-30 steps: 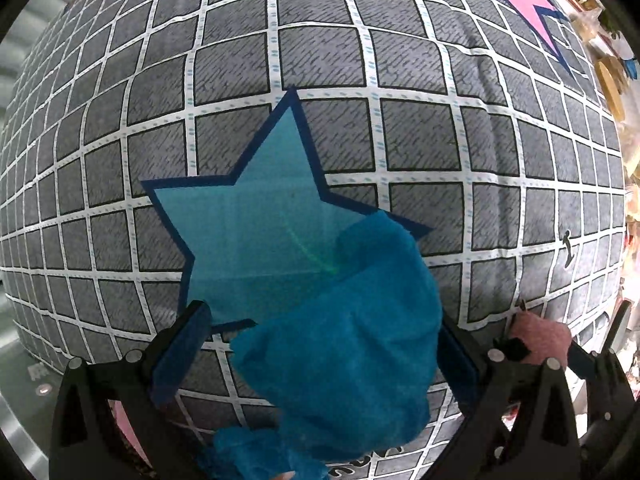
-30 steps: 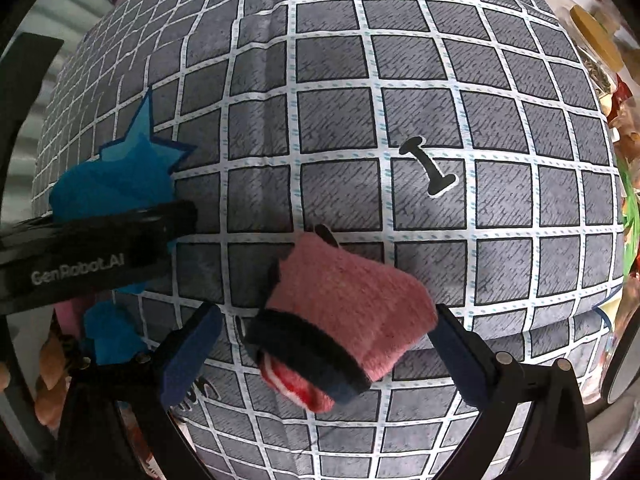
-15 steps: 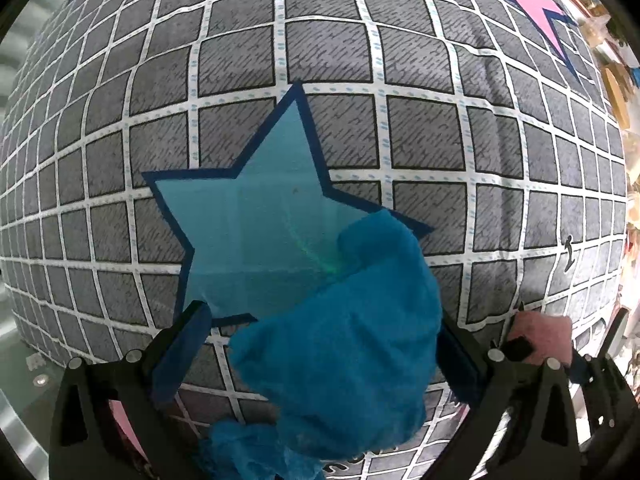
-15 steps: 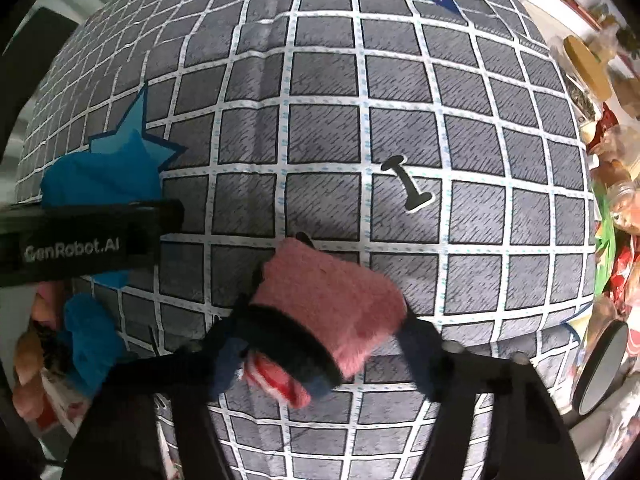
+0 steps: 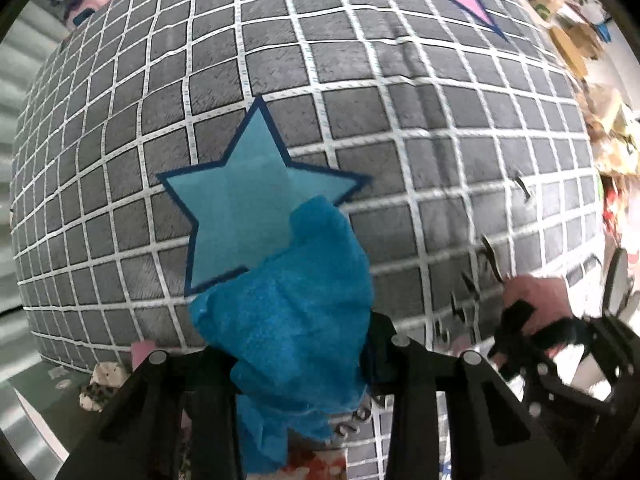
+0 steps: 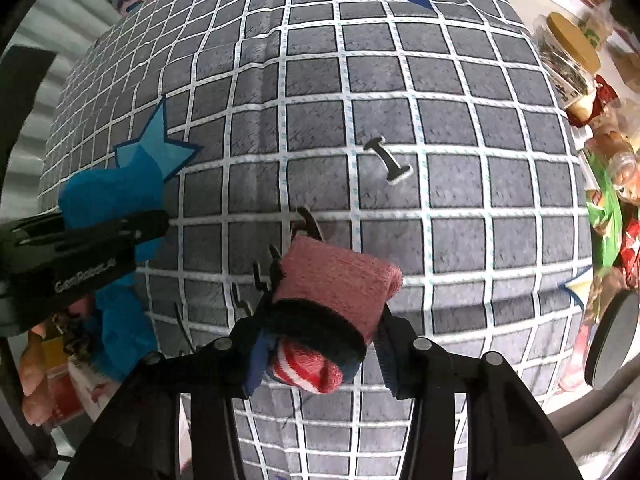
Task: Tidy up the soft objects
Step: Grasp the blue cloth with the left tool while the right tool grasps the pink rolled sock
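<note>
The left gripper [image 5: 296,360] is closing its fingers on the blue cloth [image 5: 296,312] above the blue star [image 5: 244,208]. The right gripper [image 6: 320,344] is pinching the pink sock [image 6: 332,292] over the grid-patterned surface [image 6: 440,160].

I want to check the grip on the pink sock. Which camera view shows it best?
The right wrist view: the pink sock fills the middle, pinched in the right gripper, dark cuff visible. The left wrist view shows it only as a small blurred pink patch near the right edge.
</note>
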`<move>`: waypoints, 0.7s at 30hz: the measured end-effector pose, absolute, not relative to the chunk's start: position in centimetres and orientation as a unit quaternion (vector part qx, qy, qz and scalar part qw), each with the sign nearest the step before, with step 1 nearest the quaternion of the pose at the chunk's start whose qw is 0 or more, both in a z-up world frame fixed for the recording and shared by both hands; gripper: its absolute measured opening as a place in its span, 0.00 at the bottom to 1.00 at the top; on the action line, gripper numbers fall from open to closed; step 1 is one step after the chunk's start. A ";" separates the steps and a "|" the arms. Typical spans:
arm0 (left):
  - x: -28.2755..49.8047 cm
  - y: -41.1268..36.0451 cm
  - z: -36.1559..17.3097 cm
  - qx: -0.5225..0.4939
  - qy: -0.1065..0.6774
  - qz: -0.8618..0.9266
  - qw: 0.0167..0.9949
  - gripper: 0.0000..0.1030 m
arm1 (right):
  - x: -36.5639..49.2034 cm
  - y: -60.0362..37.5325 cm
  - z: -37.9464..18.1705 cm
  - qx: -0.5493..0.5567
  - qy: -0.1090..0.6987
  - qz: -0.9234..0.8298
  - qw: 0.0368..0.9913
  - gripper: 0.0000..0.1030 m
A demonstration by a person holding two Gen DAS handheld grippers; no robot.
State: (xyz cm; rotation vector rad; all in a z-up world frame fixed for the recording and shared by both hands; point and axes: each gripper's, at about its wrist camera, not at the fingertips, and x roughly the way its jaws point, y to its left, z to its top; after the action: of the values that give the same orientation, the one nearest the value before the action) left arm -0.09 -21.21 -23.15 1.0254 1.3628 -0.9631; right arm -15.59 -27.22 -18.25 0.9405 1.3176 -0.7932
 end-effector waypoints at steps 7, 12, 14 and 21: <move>-1.7 -16.8 -20.1 0.443 0.555 -0.439 0.551 0.37 | -18.5 -23.6 -17.0 0.440 0.565 -0.347 0.606 0.46; -3.5 -13.1 -18.0 0.455 0.535 -0.464 0.540 0.37 | -20.3 -20.2 -15.7 0.454 0.558 -0.349 0.601 0.46; -4.3 -11.8 -17.2 0.462 0.525 -0.474 0.536 0.37 | -20.6 -19.0 -15.2 0.454 0.558 -0.348 0.601 0.46; -5.3 -9.7 -15.5 0.461 0.523 -0.491 0.523 0.37 | -21.1 -14.3 -13.7 0.463 0.547 -0.353 0.601 0.46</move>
State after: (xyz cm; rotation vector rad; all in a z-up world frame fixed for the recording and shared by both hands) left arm -5.27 -9.66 -15.52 1.1043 1.2516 -1.1762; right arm -21.10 -14.26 -13.73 1.0740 1.2689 -0.8192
